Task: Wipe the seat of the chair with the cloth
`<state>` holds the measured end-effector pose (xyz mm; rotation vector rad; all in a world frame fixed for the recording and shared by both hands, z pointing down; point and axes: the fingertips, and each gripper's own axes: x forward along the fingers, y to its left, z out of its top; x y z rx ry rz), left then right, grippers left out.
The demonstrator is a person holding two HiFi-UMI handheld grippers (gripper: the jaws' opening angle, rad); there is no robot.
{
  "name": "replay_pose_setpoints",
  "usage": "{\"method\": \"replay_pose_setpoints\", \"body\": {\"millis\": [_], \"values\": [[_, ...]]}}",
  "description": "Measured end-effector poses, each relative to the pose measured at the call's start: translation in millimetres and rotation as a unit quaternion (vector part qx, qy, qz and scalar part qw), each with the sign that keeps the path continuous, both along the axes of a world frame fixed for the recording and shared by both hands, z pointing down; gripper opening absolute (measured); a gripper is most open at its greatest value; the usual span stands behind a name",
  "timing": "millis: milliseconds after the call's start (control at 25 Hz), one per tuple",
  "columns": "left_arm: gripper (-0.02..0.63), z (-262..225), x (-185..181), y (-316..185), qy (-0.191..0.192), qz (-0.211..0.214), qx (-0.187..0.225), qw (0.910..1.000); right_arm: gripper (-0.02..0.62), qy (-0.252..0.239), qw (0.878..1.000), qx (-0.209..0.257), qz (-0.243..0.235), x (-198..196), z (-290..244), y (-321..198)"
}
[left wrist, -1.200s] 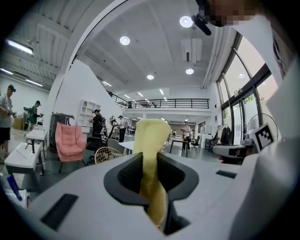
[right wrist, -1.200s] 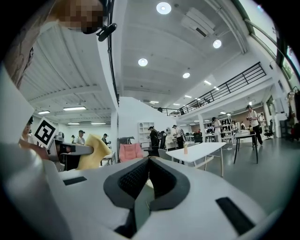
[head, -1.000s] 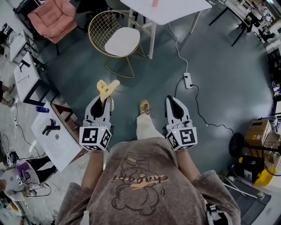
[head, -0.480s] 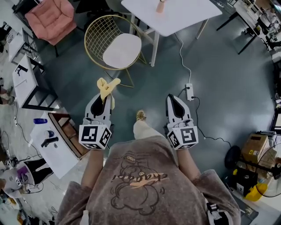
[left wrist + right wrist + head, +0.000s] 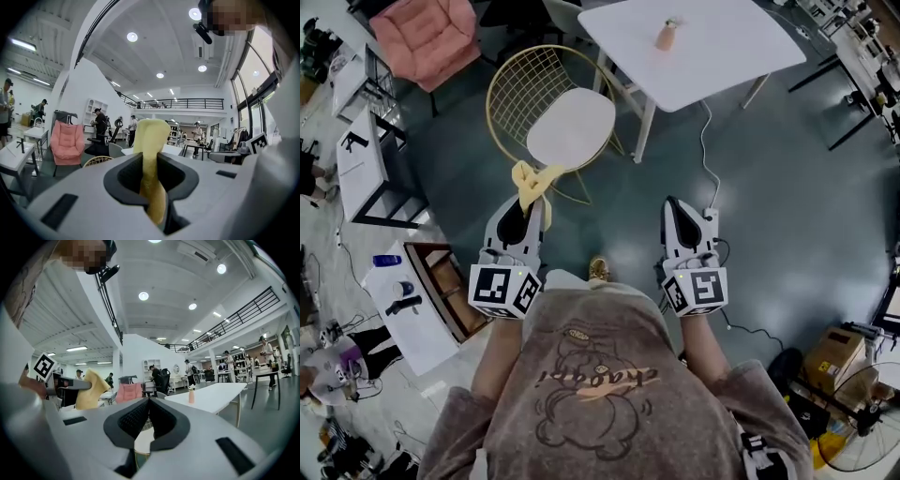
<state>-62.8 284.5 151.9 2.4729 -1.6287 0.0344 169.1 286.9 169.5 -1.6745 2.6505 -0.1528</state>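
A gold wire chair (image 5: pixel 517 94) with a white round seat (image 5: pixel 572 127) stands on the grey floor ahead of me. My left gripper (image 5: pixel 530 199) is shut on a yellow cloth (image 5: pixel 532 181), which sticks out past the jaws just short of the seat's near edge. In the left gripper view the cloth (image 5: pixel 151 159) fills the gap between the jaws. My right gripper (image 5: pixel 675 203) is shut with nothing in it, held level with the left one and to the right of the chair. The seat (image 5: pixel 143 439) shows under the right jaws.
A white table (image 5: pixel 703 47) with a small pink vase (image 5: pixel 665 36) stands right of the chair. A pink armchair (image 5: pixel 427 37) is at the far left. White desks (image 5: pixel 361 141) line the left side. A cable and power strip (image 5: pixel 712 216) lie by the right gripper.
I have stepped forward: the chair and the table have come nearer and lower in the head view. Both grippers keep their pose, the left still holding the cloth.
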Motion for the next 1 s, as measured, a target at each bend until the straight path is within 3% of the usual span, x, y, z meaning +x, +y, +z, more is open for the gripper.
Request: {"method": "replay_pose_setpoints", "body": {"millis": [560,1000], "values": [[0.072,18.0,-2.8,-86.6,0.011,0.01,-0.006,0.9999,0.026,-0.011,1.0,-0.024,0.0,-15.4,25.8,-68.7],[0.072,32.2,-17.3,-193.1,0.01,0.042,-0.025,0.9988,0.026,-0.028,0.999,-0.031,0.016,-49.3,26.9,-166.1]]}}
